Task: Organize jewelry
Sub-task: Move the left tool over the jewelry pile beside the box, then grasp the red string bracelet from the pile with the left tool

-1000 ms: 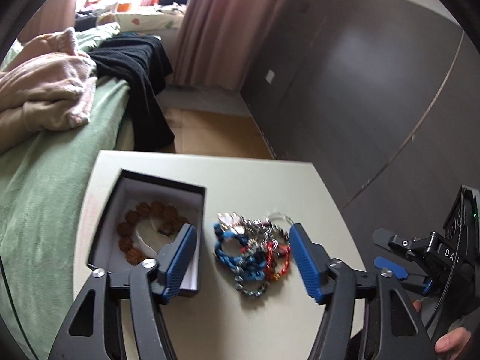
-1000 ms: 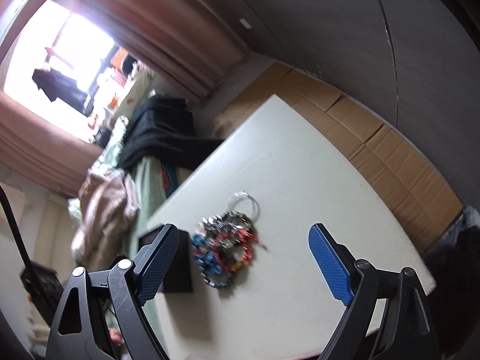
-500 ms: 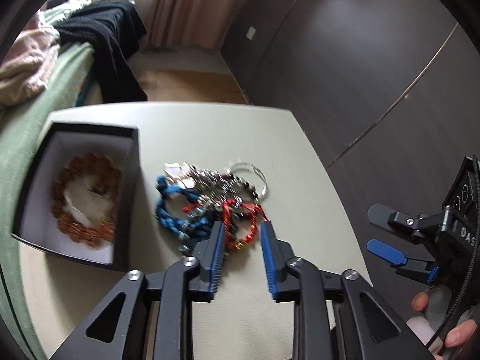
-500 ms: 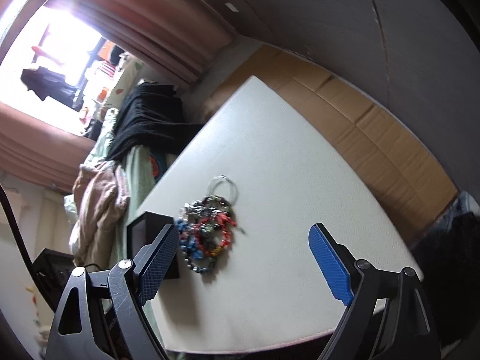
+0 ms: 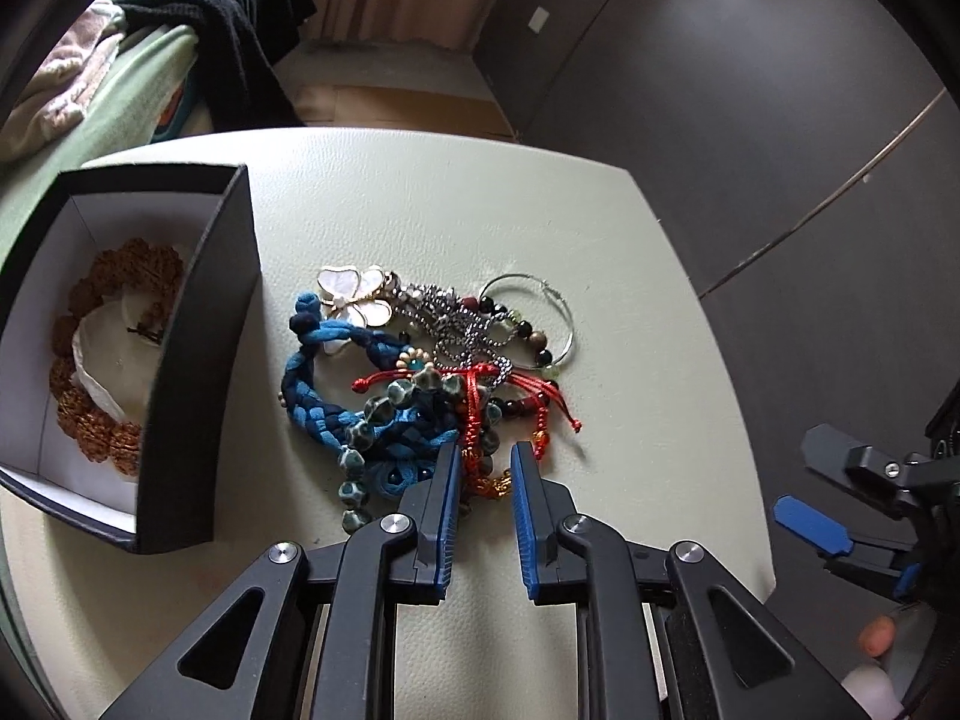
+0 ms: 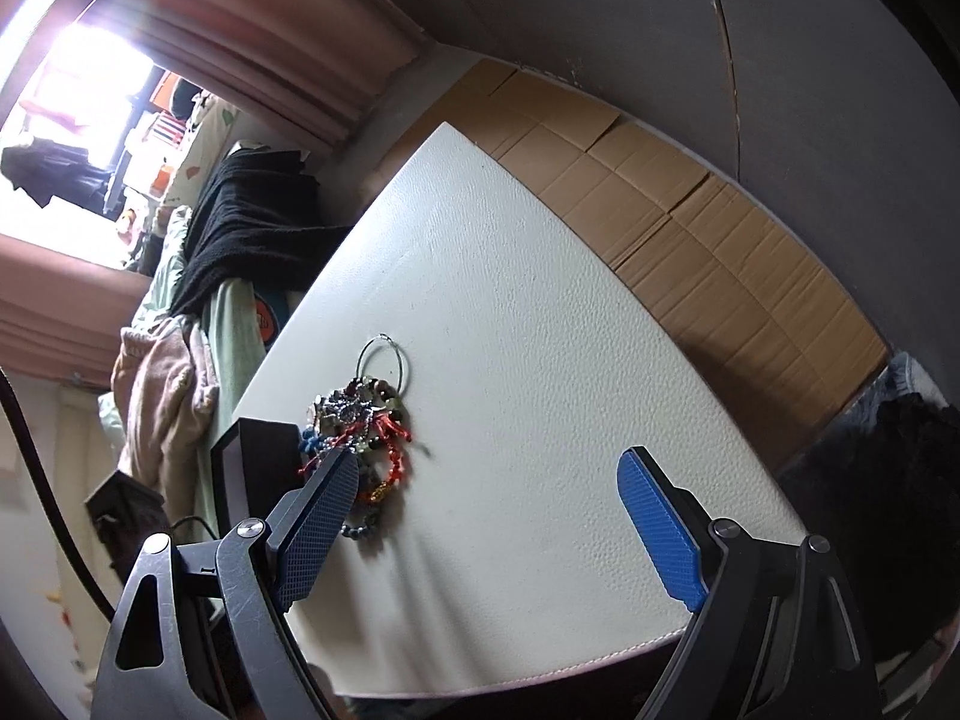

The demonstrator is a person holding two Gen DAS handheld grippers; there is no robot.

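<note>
Left gripper (image 5: 485, 468) dropped onto jewelry pile (image 5: 432, 372); fingers closing, red-orange bracelet (image 5: 489, 483) between (unclamped); right apart.

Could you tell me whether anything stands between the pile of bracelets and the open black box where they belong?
Nothing visible does. The jewelry pile lies on bare table right beside the box, whose near wall is the only thing to lift over; a brown bead bracelet already lies inside.

A tangled pile of bracelets (image 5: 432, 372) is seen on a pale table (image 5: 630, 312), beside a black box (image 5: 204, 360). The left gripper (image 5: 485, 468), its jaws just narrowed, is poised at the pile's near edge, with red-and-gold beads (image 5: 489, 480) between the pads.
</note>
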